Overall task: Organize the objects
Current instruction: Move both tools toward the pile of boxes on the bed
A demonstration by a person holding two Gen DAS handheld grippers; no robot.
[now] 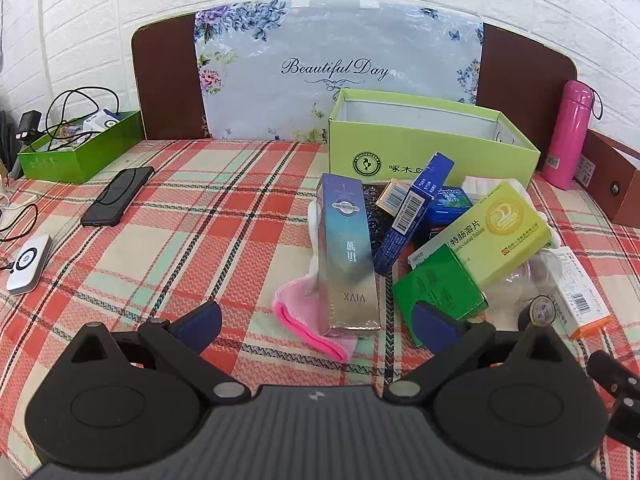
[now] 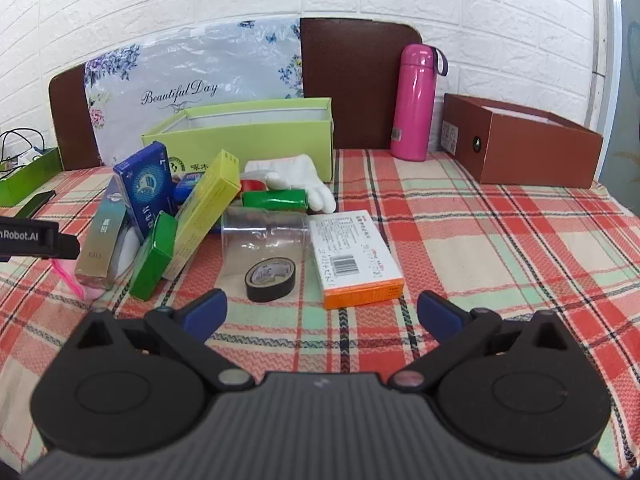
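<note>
Both grippers — left (image 1: 316, 322) and right (image 2: 322, 314) — hang wide and empty before the pile, the right nearer the orange-ended box (image 2: 354, 258), which lies flat just ahead, long axis pointing away.

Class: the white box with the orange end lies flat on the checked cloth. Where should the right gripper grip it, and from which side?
Probably across its two long edges, near the orange end. The white box lies flat with that end toward the open right gripper, so come from above and the near side. The tape roll on its left leaves little room.
</note>
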